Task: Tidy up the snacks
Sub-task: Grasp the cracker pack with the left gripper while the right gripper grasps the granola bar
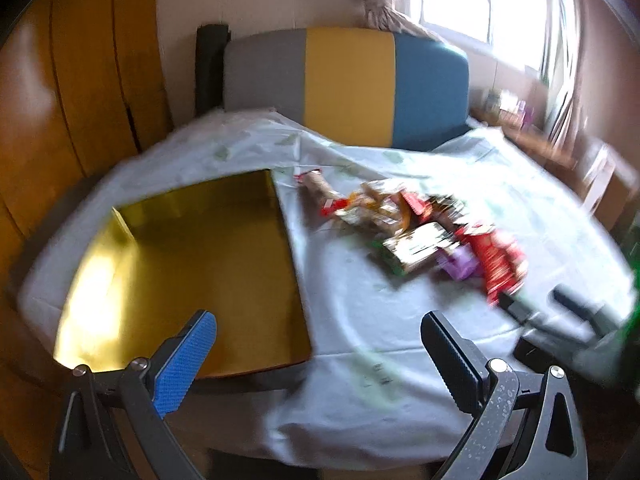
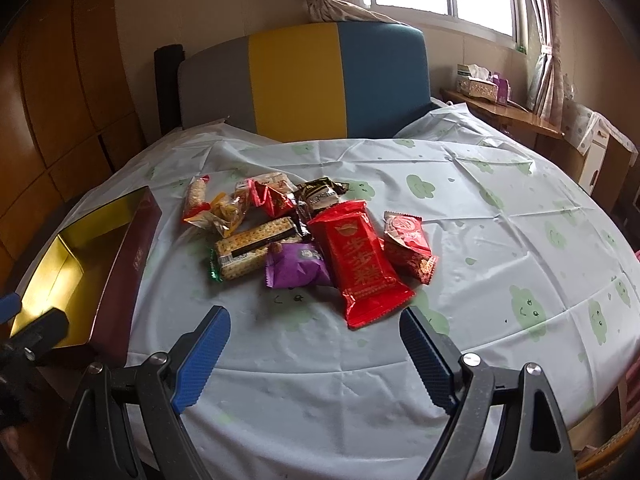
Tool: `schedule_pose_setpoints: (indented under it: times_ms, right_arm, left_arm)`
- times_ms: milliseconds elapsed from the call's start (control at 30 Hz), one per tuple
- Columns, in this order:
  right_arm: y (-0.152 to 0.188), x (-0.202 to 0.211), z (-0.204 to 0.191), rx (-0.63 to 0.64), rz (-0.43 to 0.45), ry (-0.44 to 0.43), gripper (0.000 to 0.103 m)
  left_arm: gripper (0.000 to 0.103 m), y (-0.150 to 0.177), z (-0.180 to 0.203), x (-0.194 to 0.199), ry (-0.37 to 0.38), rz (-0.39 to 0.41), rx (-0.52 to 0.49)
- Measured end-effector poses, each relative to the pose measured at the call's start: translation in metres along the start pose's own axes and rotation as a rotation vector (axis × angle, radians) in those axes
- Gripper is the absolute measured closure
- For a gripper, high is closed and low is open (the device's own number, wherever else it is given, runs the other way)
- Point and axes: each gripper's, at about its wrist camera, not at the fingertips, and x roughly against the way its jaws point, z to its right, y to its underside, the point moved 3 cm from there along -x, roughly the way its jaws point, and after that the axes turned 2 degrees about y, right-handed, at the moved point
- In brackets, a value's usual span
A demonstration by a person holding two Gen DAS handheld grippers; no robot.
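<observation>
Both grippers spread wide, empty: left gripper (image 1: 318,334) near gold-lined maroon box (image 2: 80,264); right gripper (image 2: 314,330) facing long glossy red snack packet (image 2: 362,264); slick wrapper may slip, or drag purple pouch (image 2: 298,266) along.

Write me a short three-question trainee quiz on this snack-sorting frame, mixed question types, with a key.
1. True or false: the gold-lined box already holds snacks.
2. Multiple choice: which packet in the snack pile lies nearest the right gripper? A) the purple packet B) the long red packet C) the cracker pack
3. Fill in: the left gripper hangs over the near edge of the ____, its jaws apart.

Key
1. False: only its bare gold lining shows in both views.
2. B: its near end reaches almost between the open jaws.
3. Box, which sits left of the pile on the tablecloth.
</observation>
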Motion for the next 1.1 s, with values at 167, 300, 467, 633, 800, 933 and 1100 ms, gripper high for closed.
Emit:
schedule_pose_setpoints:
  times_ms: [167,300,467,633,800,933,1100]
  right_arm:
    - [-0.002,-0.004,0.014,-0.029,-0.006,0.018,0.015]
    - [-0.002,-0.008,0.025,-0.054,-0.015,0.033,0.015]
    - [-0.002,-0.011,0.037,-0.079,-0.016,0.041,0.015]
    - [0.001,-0.017,0.049,-0.104,-0.03,0.047,0.015]
    - [0.004,-0.023,0.06,-0.128,-0.047,0.057,0.015]
    - [0.006,-0.027,0.068,-0.145,-0.055,0.065,0.015]
    - [0.008,-0.036,0.078,-0.17,-0.075,0.069,0.015]
  left_arm:
    - [0.0,-0.012,-0.002,-0.021,0.062,-0.109,0.014]
    - [0.004,-0.027,0.009,-0.034,0.064,-0.164,-0.113]
    - [0.041,-0.05,0.038,-0.061,0.177,-0.244,-0.272]
    - [0.048,-0.048,0.076,-0.096,0.211,-0.29,-0.499]
    - [0.033,-0.044,0.098,-0.138,0.212,-0.329,-0.628]
    - [0.033,-0.043,0.099,-0.169,0.22,-0.395,-0.614]
    - [0.038,-0.047,0.099,-0.185,0.224,-0.386,-0.594]
